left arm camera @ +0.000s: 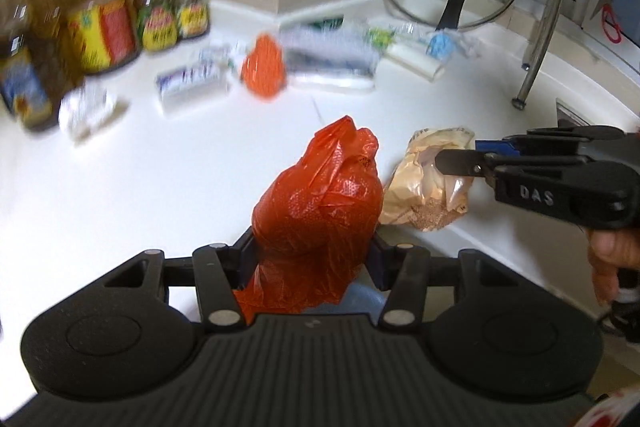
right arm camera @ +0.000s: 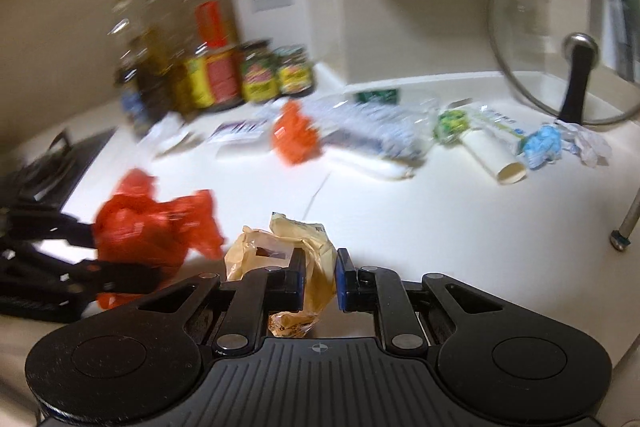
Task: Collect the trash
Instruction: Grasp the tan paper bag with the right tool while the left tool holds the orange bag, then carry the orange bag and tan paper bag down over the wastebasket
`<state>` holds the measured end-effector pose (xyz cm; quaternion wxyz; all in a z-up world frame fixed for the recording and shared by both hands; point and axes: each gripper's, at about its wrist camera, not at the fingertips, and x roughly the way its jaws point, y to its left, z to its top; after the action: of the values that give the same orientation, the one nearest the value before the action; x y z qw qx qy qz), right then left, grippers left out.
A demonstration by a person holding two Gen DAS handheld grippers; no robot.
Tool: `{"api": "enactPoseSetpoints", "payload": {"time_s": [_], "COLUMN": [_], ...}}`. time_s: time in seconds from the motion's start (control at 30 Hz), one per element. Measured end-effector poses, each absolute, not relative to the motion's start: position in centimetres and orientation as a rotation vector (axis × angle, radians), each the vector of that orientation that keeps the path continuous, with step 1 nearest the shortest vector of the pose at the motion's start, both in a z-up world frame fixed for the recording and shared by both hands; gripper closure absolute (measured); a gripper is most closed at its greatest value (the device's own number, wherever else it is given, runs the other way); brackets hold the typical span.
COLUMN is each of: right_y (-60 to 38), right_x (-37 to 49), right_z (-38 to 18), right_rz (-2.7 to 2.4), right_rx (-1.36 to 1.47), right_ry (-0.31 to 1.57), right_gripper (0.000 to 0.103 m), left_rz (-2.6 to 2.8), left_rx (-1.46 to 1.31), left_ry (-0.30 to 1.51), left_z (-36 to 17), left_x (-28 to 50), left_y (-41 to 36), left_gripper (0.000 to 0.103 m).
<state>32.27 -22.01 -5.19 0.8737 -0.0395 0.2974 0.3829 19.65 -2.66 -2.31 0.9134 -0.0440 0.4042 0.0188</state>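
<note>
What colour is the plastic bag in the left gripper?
Red-orange plastic bag, clearest in the left wrist view.

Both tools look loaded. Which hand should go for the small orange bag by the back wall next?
Neither yet. The left tool grips the red bag; the right tool pinches the tan wrapper. The orange bag lies untouched; whichever unloads first, probably the left, which faces it.

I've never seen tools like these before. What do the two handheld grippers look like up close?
Both are matte black plastic. Each has a ribbed base plate flanked by two round housings, with hinged link bars fixed by silver rivets. The left gripper and right gripper end in flat fingers with dark blue pads. The right one carries white letters "DAS" on its side. A dark cable hangs below the hand holding it.
</note>
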Motion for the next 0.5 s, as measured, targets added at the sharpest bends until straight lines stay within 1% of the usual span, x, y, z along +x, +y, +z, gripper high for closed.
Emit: {"api": "enactPoseSetpoints", "payload": {"time_s": [0.2,0.5], "right_y": [-21.4,-19.1], "right_x": [28.4,25.2], "right_z": [-7.8,-14.0], "right_rz": [0.854,0.86], "right_rx": [-0.204,-0.36], "right_ry": [0.648,0.769], "right_gripper": [0.088,0.088], "left_rz": [0.068,0.083], "left_rx": [-0.174,-0.228], "left_ry": [0.924,1.06], "left_z": [-5.6,-11.6], "left_x": [17.6,17.0], "left_y": [-2.7,-1.2], "left_gripper": [0.053,0.053]}}
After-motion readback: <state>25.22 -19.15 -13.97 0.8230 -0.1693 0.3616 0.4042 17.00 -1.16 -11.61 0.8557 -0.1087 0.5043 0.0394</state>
